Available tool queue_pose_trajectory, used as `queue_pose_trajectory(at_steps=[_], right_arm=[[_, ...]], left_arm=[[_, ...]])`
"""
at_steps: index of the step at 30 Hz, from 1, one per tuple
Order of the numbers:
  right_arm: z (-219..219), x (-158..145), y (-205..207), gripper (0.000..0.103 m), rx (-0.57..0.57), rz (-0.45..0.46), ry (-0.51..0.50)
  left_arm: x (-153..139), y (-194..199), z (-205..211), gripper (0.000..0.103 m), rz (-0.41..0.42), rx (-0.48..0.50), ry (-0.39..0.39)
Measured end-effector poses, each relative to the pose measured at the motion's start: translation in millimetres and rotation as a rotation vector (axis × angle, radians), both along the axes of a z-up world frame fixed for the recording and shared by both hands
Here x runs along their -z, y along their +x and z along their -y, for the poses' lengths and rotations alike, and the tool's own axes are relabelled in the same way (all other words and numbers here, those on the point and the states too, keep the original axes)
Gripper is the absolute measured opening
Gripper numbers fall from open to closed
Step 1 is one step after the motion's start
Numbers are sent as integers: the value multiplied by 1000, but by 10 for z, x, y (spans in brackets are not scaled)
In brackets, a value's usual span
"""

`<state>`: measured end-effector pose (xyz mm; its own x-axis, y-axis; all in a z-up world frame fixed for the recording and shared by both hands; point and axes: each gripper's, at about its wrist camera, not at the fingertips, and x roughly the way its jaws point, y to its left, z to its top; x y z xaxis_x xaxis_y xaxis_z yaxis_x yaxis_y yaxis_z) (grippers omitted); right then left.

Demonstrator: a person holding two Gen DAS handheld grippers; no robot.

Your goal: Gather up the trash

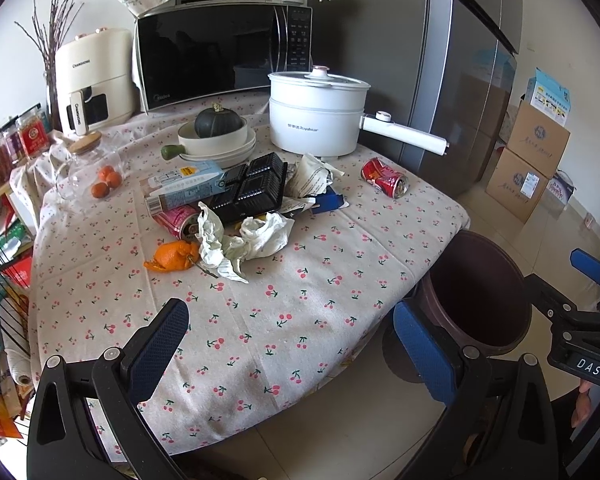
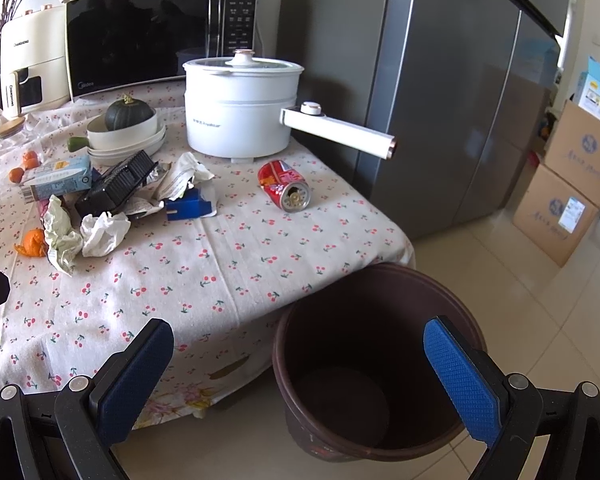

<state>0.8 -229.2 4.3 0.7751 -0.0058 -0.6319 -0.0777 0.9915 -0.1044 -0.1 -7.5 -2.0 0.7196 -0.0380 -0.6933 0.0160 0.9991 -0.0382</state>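
Trash lies in a heap mid-table: crumpled white paper (image 1: 256, 236) (image 2: 102, 234), orange peel (image 1: 172, 256) (image 2: 32, 243), a black plastic tray (image 1: 252, 192) (image 2: 118, 184), a light blue carton (image 1: 184, 188) (image 2: 58, 180), a pink can (image 1: 178, 220) and a blue box scrap (image 1: 328, 202) (image 2: 188, 208). A red can (image 1: 384, 178) (image 2: 286, 186) lies apart to the right. A dark brown bin (image 1: 480, 292) (image 2: 376, 360) stands on the floor by the table's corner, empty. My left gripper (image 1: 296, 340) is open over the table's near edge. My right gripper (image 2: 300, 372) (image 1: 596, 288) is open above the bin.
A white electric pot (image 1: 318, 116) (image 2: 240, 108) with a long handle, stacked dishes holding a green squash (image 1: 220, 120) (image 2: 128, 114), a microwave (image 1: 220, 52), an air fryer (image 1: 94, 80) and a glass jar with oranges (image 1: 88, 168) fill the back. A grey fridge (image 2: 440, 80) and cardboard boxes (image 2: 572, 184) stand right.
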Motion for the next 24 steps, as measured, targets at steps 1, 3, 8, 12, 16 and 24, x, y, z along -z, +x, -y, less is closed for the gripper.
queue_pose_trajectory(at_steps=[1,3,8,12,16,24], right_arm=[[6,1,-5,103,0,0,2],[7,3,-8,103,1,1,2],[21,-6,-3,103,4,1,4],[27,-8,-7,103,4,2,6],[29,-8,-9,103,6,4,7],[30,-20,-7,103,3,2,9]], left_arm=[[-1,2,2,103,1,1,-1],[-1,-2,3,103,0,2,0],[-2,-4,2,103,2,1,2],[0,-7,3,103,2,1,1],[-1,-3,6,103,2,1,1],[-16,0,-4,103,2,-3,5]])
